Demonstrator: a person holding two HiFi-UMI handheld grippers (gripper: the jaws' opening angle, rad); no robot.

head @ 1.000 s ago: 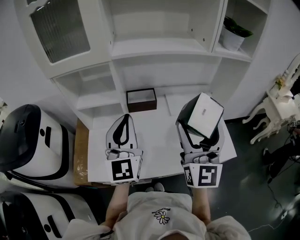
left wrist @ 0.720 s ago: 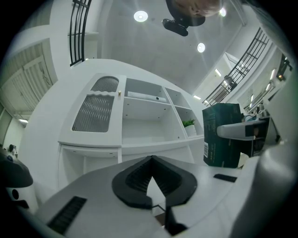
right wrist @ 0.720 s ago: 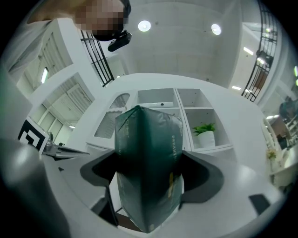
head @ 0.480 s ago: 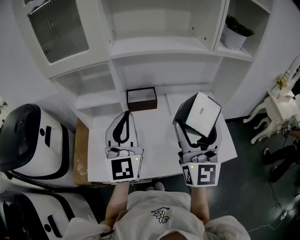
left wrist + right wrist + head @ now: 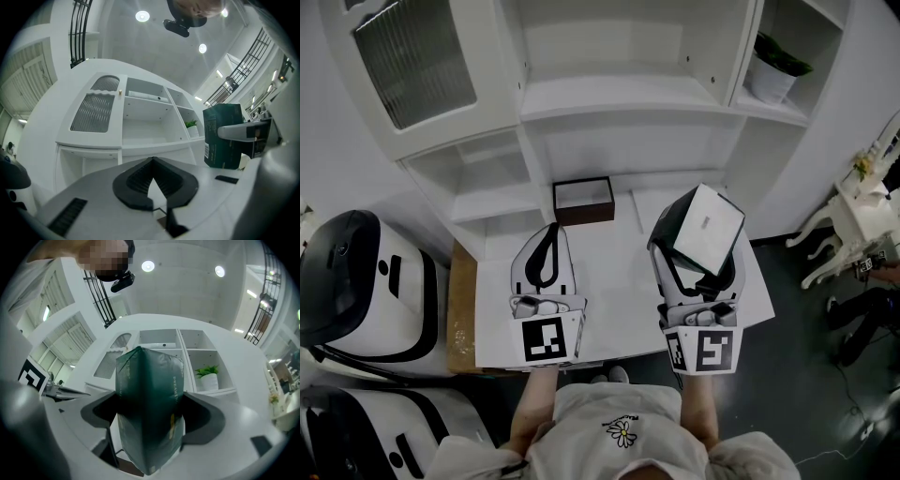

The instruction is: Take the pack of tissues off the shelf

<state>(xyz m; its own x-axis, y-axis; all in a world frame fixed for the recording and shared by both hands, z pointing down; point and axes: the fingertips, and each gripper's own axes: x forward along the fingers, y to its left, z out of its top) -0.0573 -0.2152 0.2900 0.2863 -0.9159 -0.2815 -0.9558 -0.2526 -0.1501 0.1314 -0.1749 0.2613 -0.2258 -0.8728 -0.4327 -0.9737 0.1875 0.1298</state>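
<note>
Right gripper: my jaws stand wide and are clamped on the pack of tissues, one pad against each broad side. The pack is dark green, upright between the pads, with its top end rising past my fingertips. It is off the shelf unit and held above the white table, on the right half of it. In the right gripper view the pack covers the middle of the shelf unit, so I cannot tell what lies in the compartments behind it.

Left gripper: my jaws are closed tip to tip with nothing between them. It hangs over the left half of the table, well apart from the pack.

Surroundings: a dark open box sits on the table at the foot of the shelf unit, just ahead of the left gripper. A potted plant stands in the right-hand compartment. A ribbed-glass door closes the upper left section. Two black-and-white machines stand on the floor to the left of the table. White ornate furniture stands to the right.
</note>
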